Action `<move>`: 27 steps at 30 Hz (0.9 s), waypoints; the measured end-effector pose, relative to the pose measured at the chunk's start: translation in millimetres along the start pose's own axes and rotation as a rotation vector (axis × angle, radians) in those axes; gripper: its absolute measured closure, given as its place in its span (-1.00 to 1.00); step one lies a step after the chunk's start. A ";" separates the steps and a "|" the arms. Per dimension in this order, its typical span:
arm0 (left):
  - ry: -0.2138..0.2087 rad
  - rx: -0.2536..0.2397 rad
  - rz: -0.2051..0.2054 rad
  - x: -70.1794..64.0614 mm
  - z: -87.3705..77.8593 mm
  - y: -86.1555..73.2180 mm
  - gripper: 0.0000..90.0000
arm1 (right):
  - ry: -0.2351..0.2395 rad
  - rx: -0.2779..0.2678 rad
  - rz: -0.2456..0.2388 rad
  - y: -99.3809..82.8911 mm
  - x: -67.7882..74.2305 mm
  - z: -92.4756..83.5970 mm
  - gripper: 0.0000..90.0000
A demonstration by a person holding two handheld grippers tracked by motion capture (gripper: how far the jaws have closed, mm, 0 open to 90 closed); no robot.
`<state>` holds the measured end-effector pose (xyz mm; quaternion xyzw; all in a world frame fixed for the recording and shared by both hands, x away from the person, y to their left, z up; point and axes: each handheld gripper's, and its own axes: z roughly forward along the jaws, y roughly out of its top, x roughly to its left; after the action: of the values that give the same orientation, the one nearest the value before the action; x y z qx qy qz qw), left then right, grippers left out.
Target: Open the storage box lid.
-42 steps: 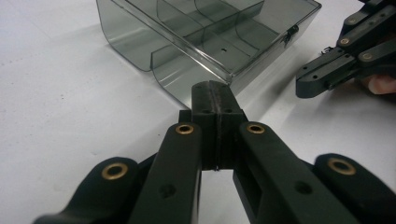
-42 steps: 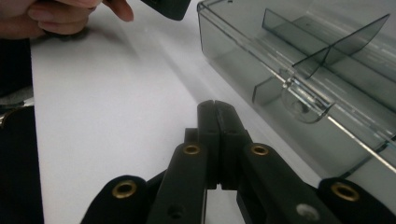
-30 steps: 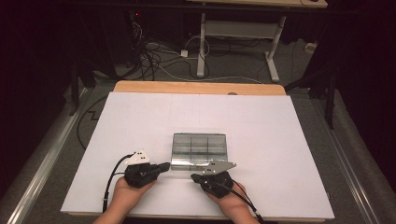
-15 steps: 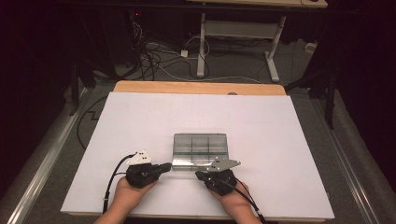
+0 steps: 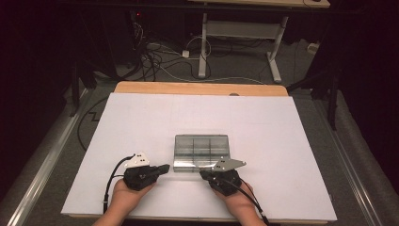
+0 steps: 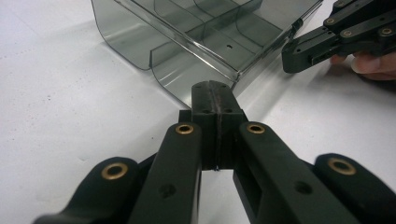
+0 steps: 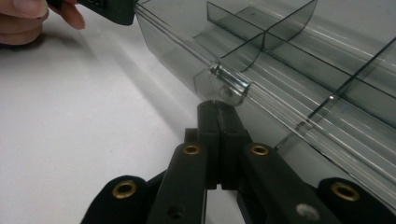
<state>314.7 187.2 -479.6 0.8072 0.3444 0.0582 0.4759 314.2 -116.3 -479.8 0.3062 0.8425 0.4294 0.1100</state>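
Centrally, clear plastic box on white tabletop, left gripper and right gripper at its near edge, both jaws fully closed, holding nothing

High view looks down; 2 gripper views closely share the clear box.

We've got a smoky see-through plastic organizer box lying flat near our edge of the white table. Thin dividers split it into compartments, its front wall curves, and a small clear latch sits on that edge.
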 end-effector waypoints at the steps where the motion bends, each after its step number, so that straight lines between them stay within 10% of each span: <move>1: 0.000 0.000 -0.002 0.1 0.2 -0.1 0.95 | 0.001 0.000 0.001 0.0 -0.2 0.0 1.00; 27: -0.009 -0.025 -0.013 -1.4 -2.8 -0.1 0.95 | 0.005 -0.006 -0.014 0.6 -0.3 0.3 1.00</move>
<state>312.5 188.5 -477.8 0.7992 0.3467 0.0555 0.4879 314.8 -116.1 -479.5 0.2990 0.8436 0.4319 0.1117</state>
